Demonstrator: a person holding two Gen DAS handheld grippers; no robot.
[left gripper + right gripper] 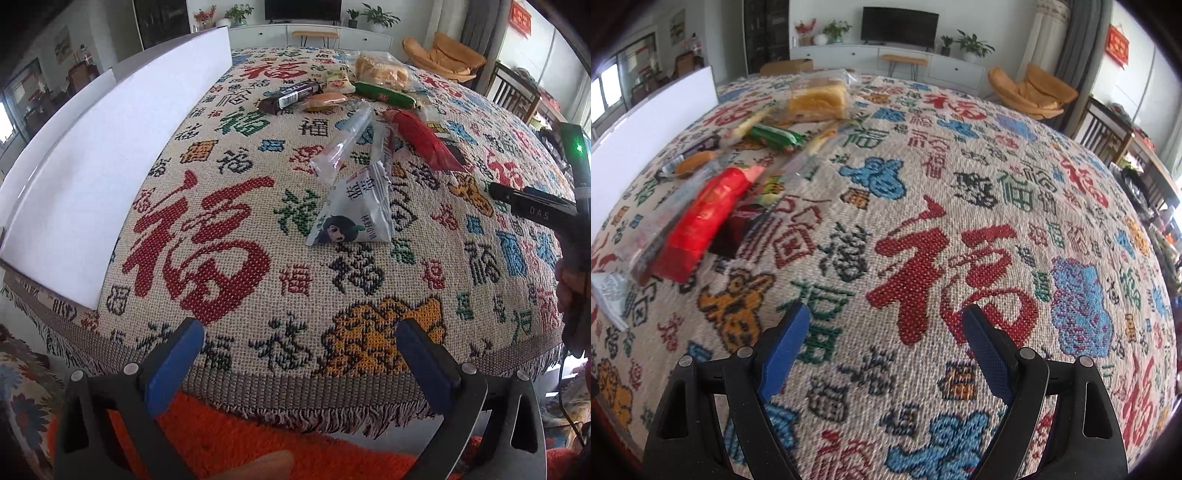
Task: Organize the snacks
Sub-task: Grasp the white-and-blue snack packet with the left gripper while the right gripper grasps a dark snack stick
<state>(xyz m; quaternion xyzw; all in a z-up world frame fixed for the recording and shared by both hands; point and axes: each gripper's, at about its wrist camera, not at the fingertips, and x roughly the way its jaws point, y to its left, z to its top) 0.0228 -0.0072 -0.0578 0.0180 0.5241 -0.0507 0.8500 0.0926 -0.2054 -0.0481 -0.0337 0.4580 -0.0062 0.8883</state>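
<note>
Bright daylight, strong fisheye bending at edges, left snacks (701, 218) blurred.

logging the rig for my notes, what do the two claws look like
Both match: the left claw and right claw have black frames with silver rivets and blue textured fingers. The left view shows the right unit's black body marked DAS, a green light, a black cable.
</note>
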